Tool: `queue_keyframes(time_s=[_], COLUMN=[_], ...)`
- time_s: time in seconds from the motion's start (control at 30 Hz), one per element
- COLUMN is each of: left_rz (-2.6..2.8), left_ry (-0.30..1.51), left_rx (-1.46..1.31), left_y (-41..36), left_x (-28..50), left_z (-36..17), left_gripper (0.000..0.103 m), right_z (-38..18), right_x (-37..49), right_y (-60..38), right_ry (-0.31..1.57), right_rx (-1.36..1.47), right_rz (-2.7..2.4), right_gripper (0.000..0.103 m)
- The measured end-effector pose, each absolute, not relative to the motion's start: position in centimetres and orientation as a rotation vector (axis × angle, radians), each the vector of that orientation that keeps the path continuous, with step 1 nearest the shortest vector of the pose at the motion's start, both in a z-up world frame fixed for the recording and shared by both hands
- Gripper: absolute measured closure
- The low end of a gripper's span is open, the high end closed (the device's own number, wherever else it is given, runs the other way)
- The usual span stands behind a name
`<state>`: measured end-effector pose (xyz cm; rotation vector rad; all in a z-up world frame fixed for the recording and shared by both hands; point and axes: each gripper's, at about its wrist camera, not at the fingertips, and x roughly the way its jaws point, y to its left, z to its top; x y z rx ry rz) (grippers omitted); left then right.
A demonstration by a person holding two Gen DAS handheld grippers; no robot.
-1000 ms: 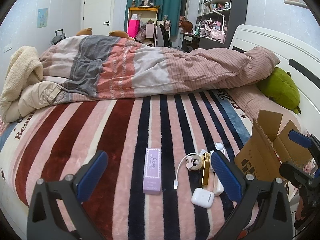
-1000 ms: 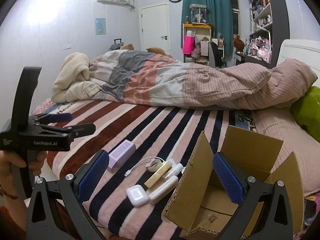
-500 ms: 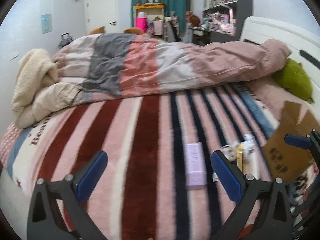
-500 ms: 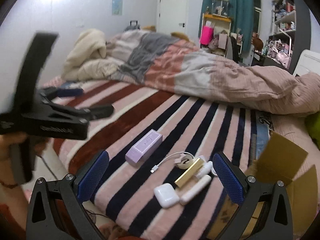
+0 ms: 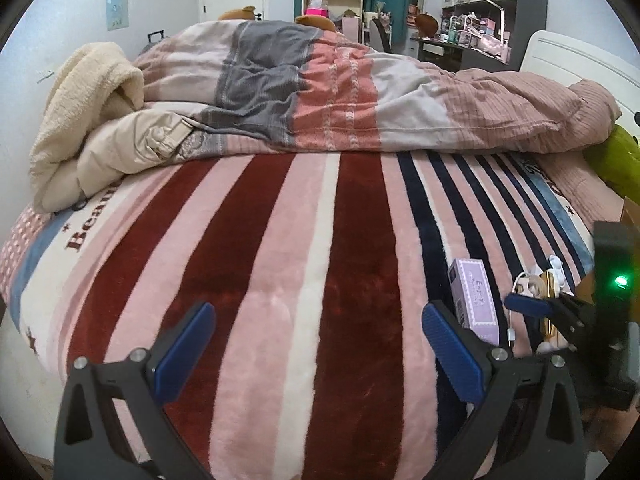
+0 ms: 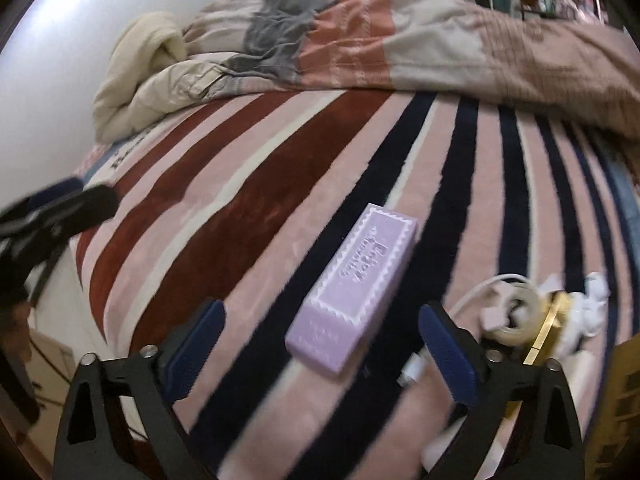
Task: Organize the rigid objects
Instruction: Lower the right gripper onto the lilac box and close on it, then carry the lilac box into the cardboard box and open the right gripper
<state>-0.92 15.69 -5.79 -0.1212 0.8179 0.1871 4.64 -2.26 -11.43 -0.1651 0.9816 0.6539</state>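
**R gripper lined up on the purple box; L swung clear**

Since 0.5 s earlier, both cams had shifted: the left gripper (image 5: 316, 346) had swung away toward the left part of the bed, so the small items slid to the far right of its view, while the right gripper (image 6: 320, 344) had dropped lower & closer over the purple box (image 6: 354, 290), which now filled the gap ahead of its blue pads (image 6: 448, 354).

Both grippers were wide open, holding nothing. L hung over bare red/pink stripes of the blanket (image 5: 280, 280), well apart from everything.

Key relation: the purple box lay flat near the bed's front edge, just ahead of the R gripper & between the lines of its two fingers. Its long axis ran front-to-back, tilted a bit to the right at the far end, i.e. roughly along the fingers, so the jaws spanned its short width. R was clearly the nearer hand; from L's cam the box (image 5: 474, 298) sat off past its right pad.

Just right of the box: coiled white cable (image 6: 508, 312), gold bar (image 6: 546, 334), white earphones (image 6: 588, 300), bunched & touching. A cardboard box edge (image 6: 618, 400) showed at far right, prob. the drop spot.

Judgement: next move likely fwd/down then close on the box sides; the cable plug (image 6: 412, 372) lay near the R pad, risk of a snag.
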Motion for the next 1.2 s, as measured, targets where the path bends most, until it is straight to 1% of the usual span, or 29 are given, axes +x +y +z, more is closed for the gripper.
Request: queue_keyframes(time_s=[0.07,0.1,0.13,0.17,0.23,0.4,0.57,0.7,0.8,0.9,1.0,1.07,1.13,1.2], left_rz=[0.156,0.137,0.115,0.092,0.062,-0.069,-0.239,-0.210,-0.227,-0.275,-0.366,-0.424,-0.480,-0.534], left_ry=[0.826,0.830,0.834,0.843,0.859,0.839,0.781,0.816,0.852,0.863,0.854,0.850,0.854,0.868], left_rx=[-0.136,-0.145,-0.157,-0.171,-0.195,-0.285,-0.394,-0.356,-0.355,-0.371,-0.403,-0.414,-0.413,-0.415], left_y=[15.8,15.7,15.7,15.6,15.3,14.2,12.6,11.2,10.2,8.8,7.0,5.0,2.8,0.1], left_x=[-0.7,-0.7,-0.7,-0.5,-0.3,0.2,0.4,-0.1,-0.2,0.0,0.8,1.8,2.8,4.3], left_z=[-6.1,-6.3,-6.5,-6.7,-6.9,-6.5,-4.5,-3.4,-2.9,-1.9,-0.4,1.1,2.3,3.2], left_gripper=[0.001,0.001,0.001,0.001,0.001,0.001,0.001,0.001,0.001,0.001,0.001,0.004,0.015,0.022], right_z=[-12.4,-12.7,-13.1,-13.3,-13.0,-10.7,-6.8,-7.1,-6.0,-3.4,-0.6,1.3,2.6,3.7], right_x=[5.5,5.7,6.0,6.0,5.7,3.9,1.8,0.5,-1.0,-1.5,-1.8,-1.9,-1.7,-1.5], right_y=[-1.7,-1.6,-1.7,-1.8,-2.0,-2.8,-4.1,-4.8,-6.1,-7.6,-9.3,-11.2,-12.8,-15.0], right_ry=[0.992,1.000,1.014,1.009,0.995,0.941,0.902,0.928,0.863,0.819,0.729,0.667,0.637,0.603], right_rx=[-0.199,-0.201,-0.191,-0.179,-0.192,-0.231,-0.254,-0.285,-0.281,-0.229,-0.209,-0.182,-0.156,-0.126], right_rz=[0.580,0.566,0.557,0.561,0.564,0.641,0.742,0.773,0.813,0.855,0.851,0.833,0.822,0.801], right_gripper=[0.028,0.050,0.057,0.058,0.065,0.070,0.071,0.071,0.071,0.071,0.071,0.071,0.071,0.071])
